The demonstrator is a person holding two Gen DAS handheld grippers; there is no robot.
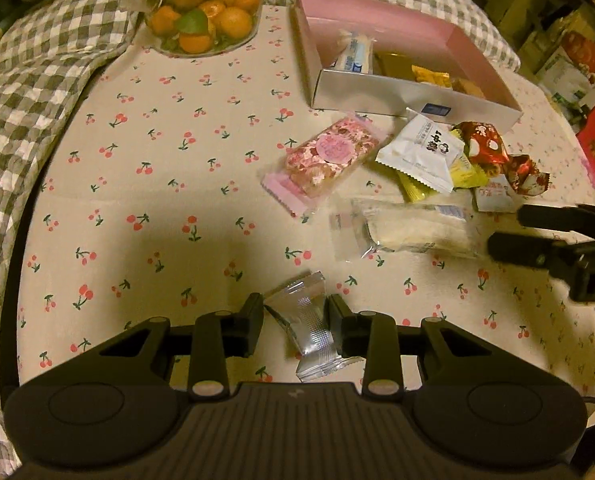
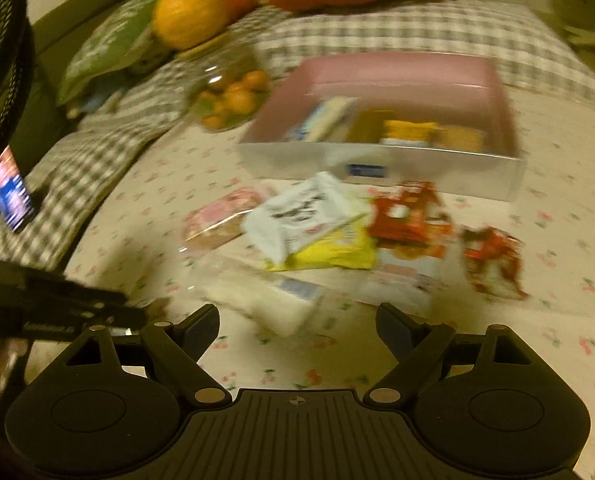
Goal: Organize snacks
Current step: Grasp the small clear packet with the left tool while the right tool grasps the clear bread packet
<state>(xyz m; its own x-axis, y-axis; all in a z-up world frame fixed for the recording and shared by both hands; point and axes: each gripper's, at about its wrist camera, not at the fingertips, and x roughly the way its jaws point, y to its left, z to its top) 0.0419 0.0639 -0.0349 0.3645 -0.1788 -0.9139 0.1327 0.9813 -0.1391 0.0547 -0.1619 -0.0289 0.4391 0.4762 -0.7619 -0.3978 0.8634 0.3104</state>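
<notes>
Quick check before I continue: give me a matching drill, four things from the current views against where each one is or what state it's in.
Things:
1. silver packet
2. blue-and-white bar
3. oranges
4. right gripper

States:
A. under a glass dome
B. jaws wide, nothing between them
C. pinched by the left gripper
D. inside the pink box

Pairs: 1-C, 2-D, 3-A, 4-B

Glass bowl of oranges (image 1: 203, 16) beside a checked cushion (image 1: 53, 40).
</notes>
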